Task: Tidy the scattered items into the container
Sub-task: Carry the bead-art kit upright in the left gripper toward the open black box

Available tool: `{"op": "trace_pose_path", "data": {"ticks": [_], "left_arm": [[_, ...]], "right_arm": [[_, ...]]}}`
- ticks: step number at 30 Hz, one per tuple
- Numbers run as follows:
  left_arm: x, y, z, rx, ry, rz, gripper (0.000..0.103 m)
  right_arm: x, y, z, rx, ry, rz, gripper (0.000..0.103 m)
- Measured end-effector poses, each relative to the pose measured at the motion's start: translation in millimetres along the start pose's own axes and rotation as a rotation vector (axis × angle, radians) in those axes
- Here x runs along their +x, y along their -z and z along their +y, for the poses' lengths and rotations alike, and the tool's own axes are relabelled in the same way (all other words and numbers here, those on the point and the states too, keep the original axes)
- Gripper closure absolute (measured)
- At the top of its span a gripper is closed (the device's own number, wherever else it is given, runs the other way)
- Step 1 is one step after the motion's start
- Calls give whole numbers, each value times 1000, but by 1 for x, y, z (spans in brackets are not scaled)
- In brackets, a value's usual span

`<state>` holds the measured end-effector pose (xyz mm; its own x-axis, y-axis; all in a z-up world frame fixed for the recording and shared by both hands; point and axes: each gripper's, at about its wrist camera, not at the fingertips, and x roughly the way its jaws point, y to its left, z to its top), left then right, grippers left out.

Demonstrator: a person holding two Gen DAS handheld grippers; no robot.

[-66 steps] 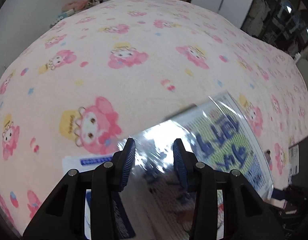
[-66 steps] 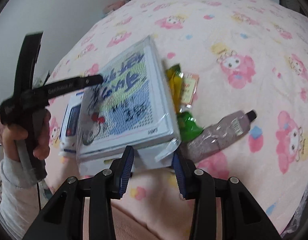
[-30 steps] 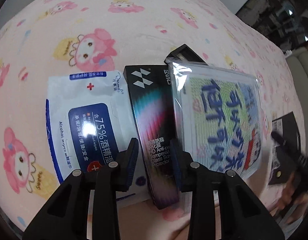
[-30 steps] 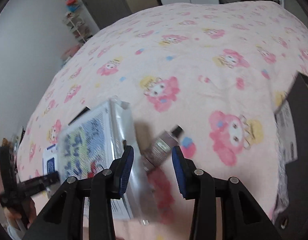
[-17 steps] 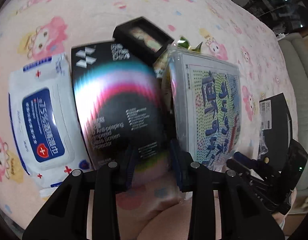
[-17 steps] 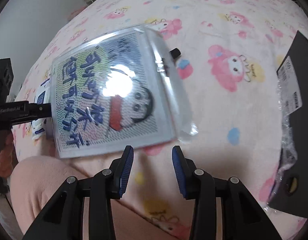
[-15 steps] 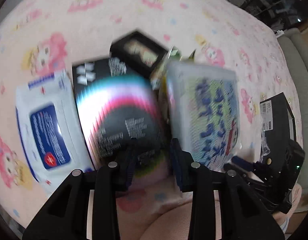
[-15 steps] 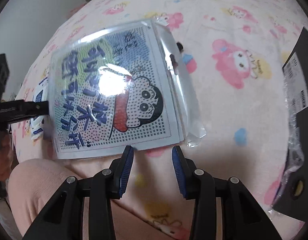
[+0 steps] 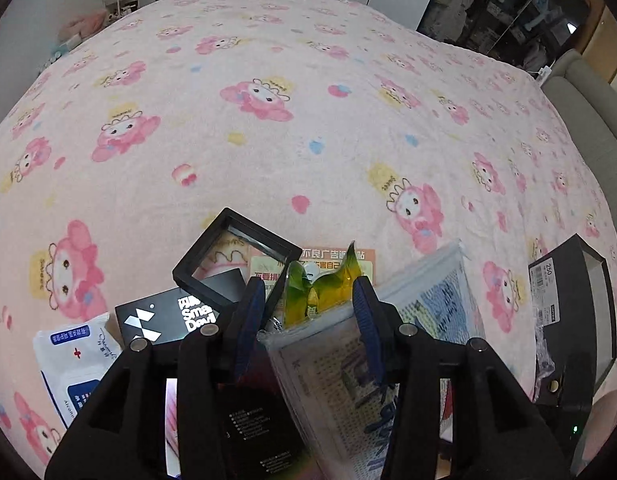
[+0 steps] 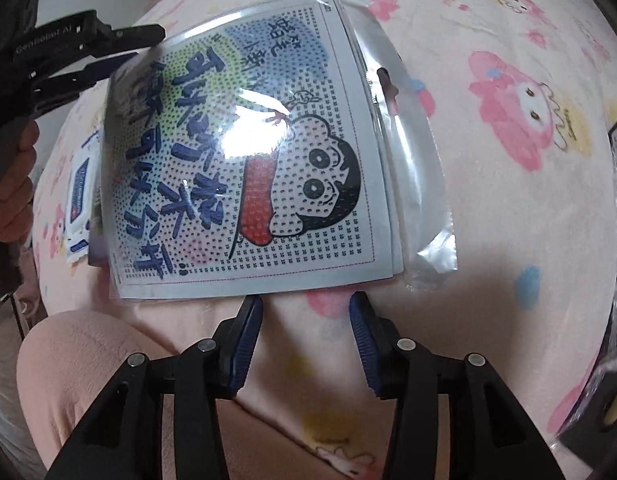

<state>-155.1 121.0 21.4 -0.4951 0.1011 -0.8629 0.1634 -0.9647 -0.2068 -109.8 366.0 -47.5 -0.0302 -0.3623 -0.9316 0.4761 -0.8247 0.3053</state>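
Left gripper (image 9: pixel 308 312): my blue-padded fingers stand spread, and one corner of the bagged bead-art kit (image 9: pixel 348 380) reaches into the gap between them; whether either pad touches the bag I cannot tell.
Right gripper (image 10: pixel 306 320): my fingers are spread with nothing between them, their tips just below the lower edge of the kit.
Bagged bead-art kit (image 10: pixel 244 160): a flat printed sheet in a clear sleeve, cartoon face and blue lettering facing my right camera, glare across the middle; it hangs above the bedspread, its far left edge at my left gripper's tips (image 10: pixel 120 44).
Left hand (image 10: pixel 12 184): wrapped round the black handle at the left border of the right view.
Container (image 9: pixel 580 312): a dark box with a white barcode label, open side up, on the bed at my right, well apart from the pile.
Pile on the pink cartoon bedspread (image 9: pixel 268 140): a black square frame (image 9: pixel 236 256), a black screen-protector box (image 9: pixel 168 316) touching it, a white wipes pack (image 9: pixel 76 356) just left of that, a yellow-green wrapper (image 9: pixel 320 284) over an orange printed card (image 9: pixel 348 258).
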Motion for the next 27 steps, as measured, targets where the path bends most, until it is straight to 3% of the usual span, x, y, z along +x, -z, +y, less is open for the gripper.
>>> {"op": "trace_pose_path", "data": {"ticks": [4,6,8,11,13,17,21,25,27], "left_arm": [[9,12,-6,31,0,109,50],[14,23,-11,65,57,163,50],[20,30,-15,73,128,219,51],[19,36,-21,93,115,194,53],[12,34,-19,85,98,138,65],[7,33,-15,57,82,69,74],[10,42,-26,102,82,101,75],[7,52,-40,167,101,190,68],[6,52,-39,168,115,193,66]], "right_arm": [[-14,-9,-13,56,35,-64,62],[-27,-16,-27,107,80,-125,63],[-38,-23,-40,143,72,-175,63],[-46,-29,-49,164,77,-191,63],[-48,-26,-48,155,77,-196,62],[-32,-11,-50,156,42,-165,60],[-23,-1,-40,120,37,-159,56],[-23,0,-34,106,21,-155,56],[-25,0,-37,114,18,-161,56]]}}
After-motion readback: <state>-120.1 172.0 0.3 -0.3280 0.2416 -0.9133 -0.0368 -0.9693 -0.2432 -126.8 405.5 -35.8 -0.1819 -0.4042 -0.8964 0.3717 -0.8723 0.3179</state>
